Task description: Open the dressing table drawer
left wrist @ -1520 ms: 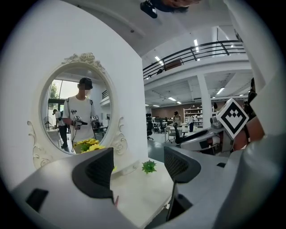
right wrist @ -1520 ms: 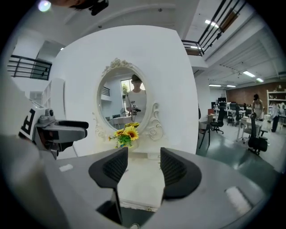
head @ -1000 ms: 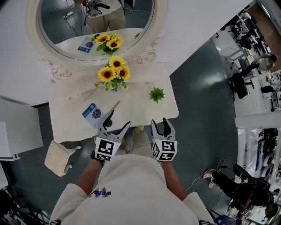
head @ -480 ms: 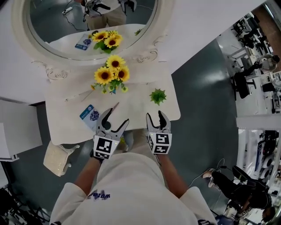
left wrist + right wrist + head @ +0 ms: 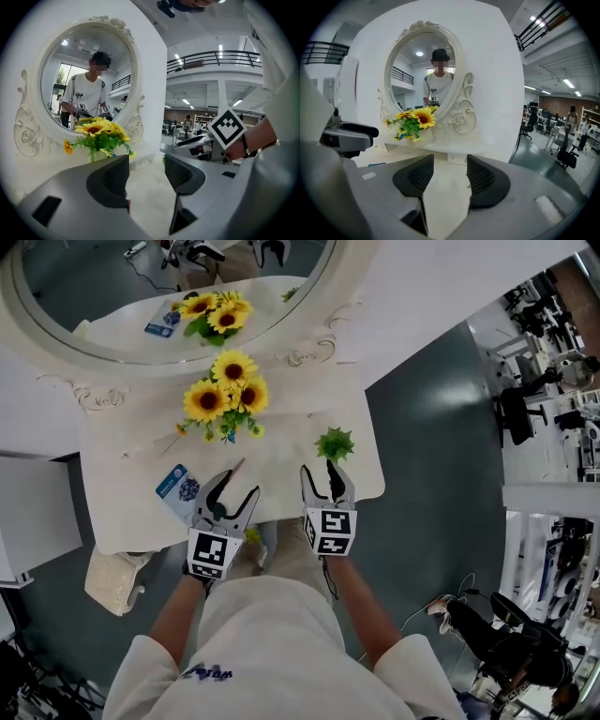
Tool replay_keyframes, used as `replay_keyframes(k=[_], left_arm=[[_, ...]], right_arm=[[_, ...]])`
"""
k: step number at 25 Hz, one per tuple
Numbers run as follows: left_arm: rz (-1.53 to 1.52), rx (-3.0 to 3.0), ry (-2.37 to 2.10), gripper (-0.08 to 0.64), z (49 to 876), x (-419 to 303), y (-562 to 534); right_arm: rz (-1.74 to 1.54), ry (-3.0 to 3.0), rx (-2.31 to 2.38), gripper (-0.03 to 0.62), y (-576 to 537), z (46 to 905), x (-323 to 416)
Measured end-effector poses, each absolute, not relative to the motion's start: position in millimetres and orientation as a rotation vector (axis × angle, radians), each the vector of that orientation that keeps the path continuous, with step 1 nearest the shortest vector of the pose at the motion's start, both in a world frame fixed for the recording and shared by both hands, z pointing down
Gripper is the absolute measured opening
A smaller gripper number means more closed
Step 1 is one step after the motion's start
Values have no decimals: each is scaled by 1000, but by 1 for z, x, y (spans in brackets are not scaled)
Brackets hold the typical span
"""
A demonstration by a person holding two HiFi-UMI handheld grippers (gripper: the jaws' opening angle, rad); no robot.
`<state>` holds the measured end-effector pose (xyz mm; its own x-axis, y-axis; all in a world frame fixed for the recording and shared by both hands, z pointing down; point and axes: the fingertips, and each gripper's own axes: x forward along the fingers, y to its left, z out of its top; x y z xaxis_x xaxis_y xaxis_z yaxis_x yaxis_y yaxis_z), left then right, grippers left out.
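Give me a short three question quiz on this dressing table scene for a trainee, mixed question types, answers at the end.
1. True or false: the right tool is clamped on the small green plant.
2. What stands directly in front of the mirror? A sunflowers; B a lamp; C a perfume bottle.
3. Fill in: in the head view, the blue card lies on the ___ part of the dressing table top.
Key: 1 false, its jaws stand apart with nothing between them. 2 A. 3 left.
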<state>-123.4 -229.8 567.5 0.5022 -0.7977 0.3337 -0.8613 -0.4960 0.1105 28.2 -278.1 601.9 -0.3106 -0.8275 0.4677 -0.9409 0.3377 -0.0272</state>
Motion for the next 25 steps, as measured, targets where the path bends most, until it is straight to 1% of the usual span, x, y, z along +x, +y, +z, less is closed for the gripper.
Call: replay_keyframes(k=[5, 6, 8, 10, 15, 20, 25], left_arm=[[335, 2483, -1393, 168, 577, -111, -237], [335, 2483, -1389, 146, 580, -109, -239], [328, 2475, -1388, 73, 585, -106, -244], [321, 2463, -1385, 36, 589, -105, -247], [344, 2456, -1360, 23, 603, -102, -255], [356, 2436, -1354, 21, 610, -97, -266], [357, 2432, -1342, 21, 614, -89, -275]], right_arm=[[533, -2240, 1595, 232, -301, 629, 26], [540, -2235, 1595, 232, -305, 636, 24], [533, -2213, 1591, 232, -313, 647, 24], [518, -2191, 1586, 232, -322, 655, 25], [517, -2164, 1588, 232, -345, 672, 28], [668, -2232, 1582, 232, -356, 685, 6], [628, -2166, 1593, 232, -367, 716, 10]])
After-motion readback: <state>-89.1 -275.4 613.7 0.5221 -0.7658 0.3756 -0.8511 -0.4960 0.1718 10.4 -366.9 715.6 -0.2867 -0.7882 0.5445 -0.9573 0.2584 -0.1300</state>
